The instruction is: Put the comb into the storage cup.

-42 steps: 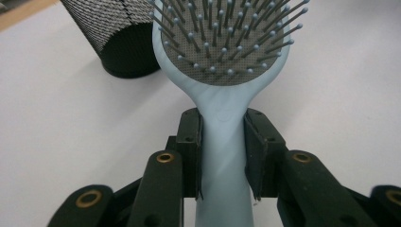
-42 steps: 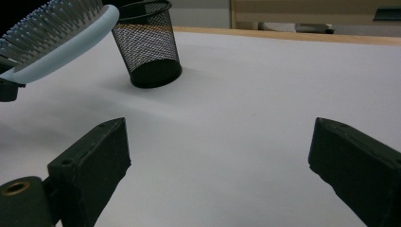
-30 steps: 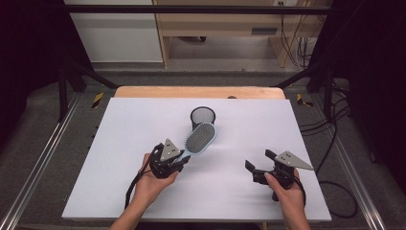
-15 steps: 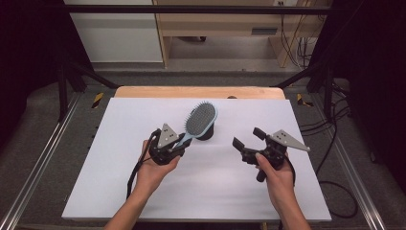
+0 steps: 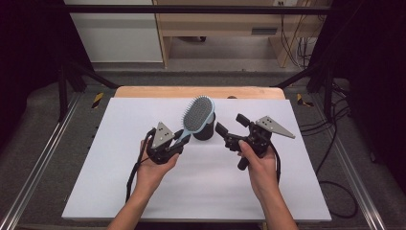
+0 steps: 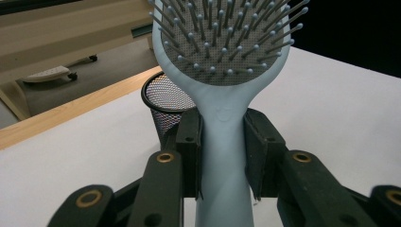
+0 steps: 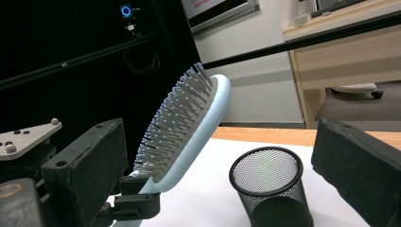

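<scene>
High view: the left gripper (image 5: 178, 139) is clamped on the pale blue handle of a hairbrush (image 5: 197, 115), holding it raised above the white counter (image 5: 119, 182), about midway between its left and right edges and nearer the far edge. A black mesh cup (image 5: 205, 130) stands on the counter just behind and below the brush head, and to the right the right gripper (image 5: 229, 126) hangs in the air with its jaws apart and nothing between them. The step in hand looks like standing the brush in the cup. To do it well, the person would probably need to swing the brush so one end points down over the rim, centre it on the opening, and lower it gently so the light cup does not tip; the free gripper could steady the cup wall. Left gripper view: the brush (image 6: 222, 56) is an oval paddle with a grey perforated pad and ball-tipped grey pins, and its smooth handle narrows between the two black jaws. Right gripper view: its back (image 7: 203, 125) is curved, glossy pale blue.
</scene>
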